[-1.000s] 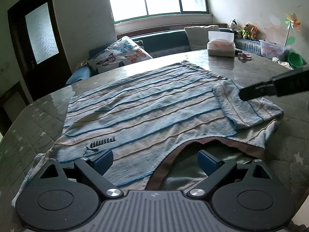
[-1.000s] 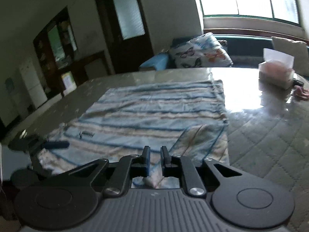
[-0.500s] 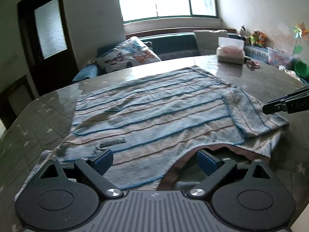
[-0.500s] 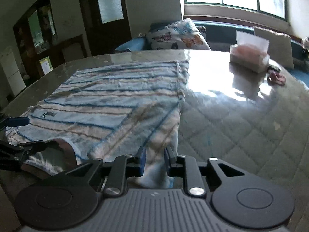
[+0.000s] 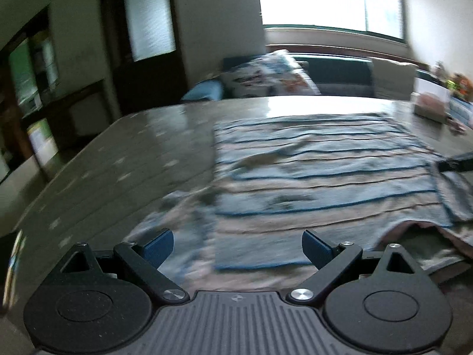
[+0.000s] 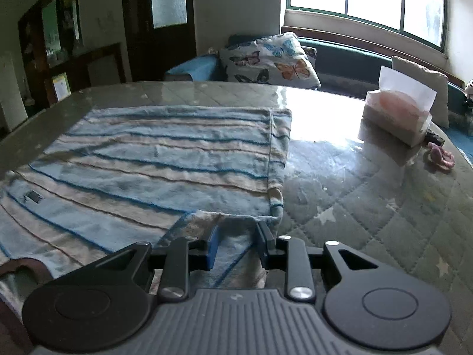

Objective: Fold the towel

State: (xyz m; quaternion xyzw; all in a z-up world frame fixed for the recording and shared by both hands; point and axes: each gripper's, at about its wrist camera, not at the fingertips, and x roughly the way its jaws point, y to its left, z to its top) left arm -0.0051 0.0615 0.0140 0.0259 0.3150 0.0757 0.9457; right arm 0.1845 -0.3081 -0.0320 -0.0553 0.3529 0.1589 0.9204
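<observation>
A blue and beige striped towel (image 6: 165,159) lies spread on the quilted table (image 6: 369,207), its near right corner folded back onto it. My right gripper (image 6: 238,243) hovers low over that folded corner with its jaws opening; cloth lies between the blue pads, which no longer press on it. The left wrist view is blurred by motion. There my left gripper (image 5: 238,245) stands wide open above the towel's (image 5: 310,177) near left part, holding nothing. The right gripper's tip (image 5: 455,164) shows at that view's right edge.
A tissue box (image 6: 396,118) and a small pink object (image 6: 440,159) sit on the table's far right. A butterfly-print pillow (image 6: 269,59) lies on the bench under the window behind the table. Bare quilted surface (image 5: 118,171) stretches left of the towel.
My right gripper, earlier shut on the towel's corner, has parted its jaws and the corner lies flat. My left gripper has swung left, from the near hem toward the towel's left edge.
</observation>
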